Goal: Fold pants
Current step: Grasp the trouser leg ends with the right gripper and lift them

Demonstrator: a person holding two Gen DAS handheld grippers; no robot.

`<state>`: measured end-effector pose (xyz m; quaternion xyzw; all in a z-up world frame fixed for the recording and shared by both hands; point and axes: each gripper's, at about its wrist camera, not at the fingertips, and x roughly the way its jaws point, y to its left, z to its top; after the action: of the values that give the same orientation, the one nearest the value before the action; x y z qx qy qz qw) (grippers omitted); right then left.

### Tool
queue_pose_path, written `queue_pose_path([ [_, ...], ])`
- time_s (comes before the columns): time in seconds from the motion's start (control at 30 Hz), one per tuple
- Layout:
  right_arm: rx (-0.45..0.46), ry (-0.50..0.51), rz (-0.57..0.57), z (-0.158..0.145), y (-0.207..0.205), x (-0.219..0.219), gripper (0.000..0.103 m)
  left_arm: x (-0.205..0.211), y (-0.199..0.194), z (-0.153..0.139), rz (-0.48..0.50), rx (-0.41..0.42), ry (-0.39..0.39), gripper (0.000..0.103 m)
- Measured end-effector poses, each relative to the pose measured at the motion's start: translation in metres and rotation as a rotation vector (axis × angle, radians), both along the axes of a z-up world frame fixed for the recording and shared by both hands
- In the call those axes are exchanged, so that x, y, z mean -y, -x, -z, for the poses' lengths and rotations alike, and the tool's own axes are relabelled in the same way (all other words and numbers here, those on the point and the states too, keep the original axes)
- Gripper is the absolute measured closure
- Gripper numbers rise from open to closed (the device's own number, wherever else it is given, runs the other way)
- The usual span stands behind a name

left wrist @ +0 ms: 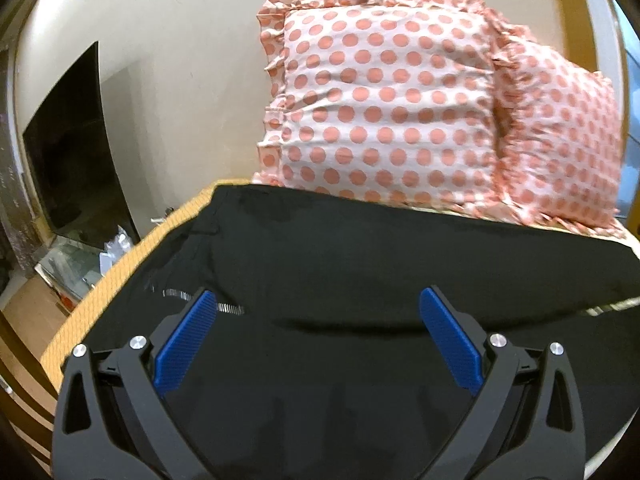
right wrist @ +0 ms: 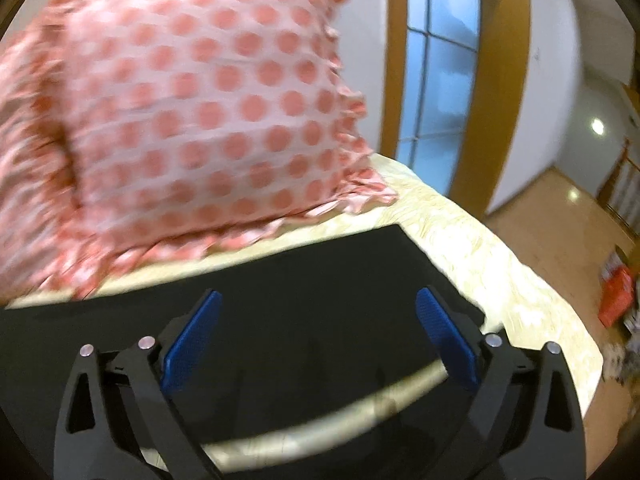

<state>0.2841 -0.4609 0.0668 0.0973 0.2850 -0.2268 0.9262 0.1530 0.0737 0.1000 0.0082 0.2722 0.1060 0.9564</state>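
Observation:
Black pants (left wrist: 340,264) lie spread across the bed, with a silver zipper strip (left wrist: 232,308) near the left blue pad. My left gripper (left wrist: 318,300) is open just above the pants, holding nothing. In the right wrist view the pants (right wrist: 312,280) lie flat with a far corner near the bed's right side. A curved strip of pale bedding (right wrist: 360,412) shows between two dark layers below. My right gripper (right wrist: 318,300) is open over the pants and empty. The right wrist view is blurred.
Two pink polka-dot pillows (left wrist: 384,108) stand behind the pants against the wall, also in the right wrist view (right wrist: 208,112). The bed has a cream cover (right wrist: 520,292) and an orange edge (left wrist: 120,272). A dark TV screen (left wrist: 76,152) stands at left. Floor (right wrist: 560,216) lies to the right.

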Motion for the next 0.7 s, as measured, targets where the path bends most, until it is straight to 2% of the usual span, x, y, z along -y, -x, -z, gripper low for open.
queue_pose_path([
  [0.13,-0.065,-0.097,0.14,0.015,-0.055,0.036,0.019,-0.004,-0.035,0.005,-0.048,-0.021,-0.031,0.002],
  [0.23,-0.113,-0.191,0.236,0.034,-0.085,0.056,0.031,-0.004,-0.049,0.016,-0.032,-0.054,-0.026,0.002],
  [0.37,-0.185,-0.169,0.336,0.051,-0.114,0.064,0.035,-0.003,-0.061,0.028,-0.016,-0.092,-0.039,0.002],
  [0.5,-0.22,-0.159,0.368,0.062,-0.126,0.063,0.037,-0.004,-0.065,0.031,-0.01,-0.099,-0.034,0.002],
  [0.6,-0.221,-0.119,0.348,0.065,-0.127,0.06,0.057,-0.004,-0.065,0.032,-0.009,-0.097,-0.034,0.002],
  [0.7,-0.202,-0.126,0.31,0.064,-0.122,0.061,0.079,-0.004,-0.065,0.032,-0.005,-0.101,-0.036,0.002],
])
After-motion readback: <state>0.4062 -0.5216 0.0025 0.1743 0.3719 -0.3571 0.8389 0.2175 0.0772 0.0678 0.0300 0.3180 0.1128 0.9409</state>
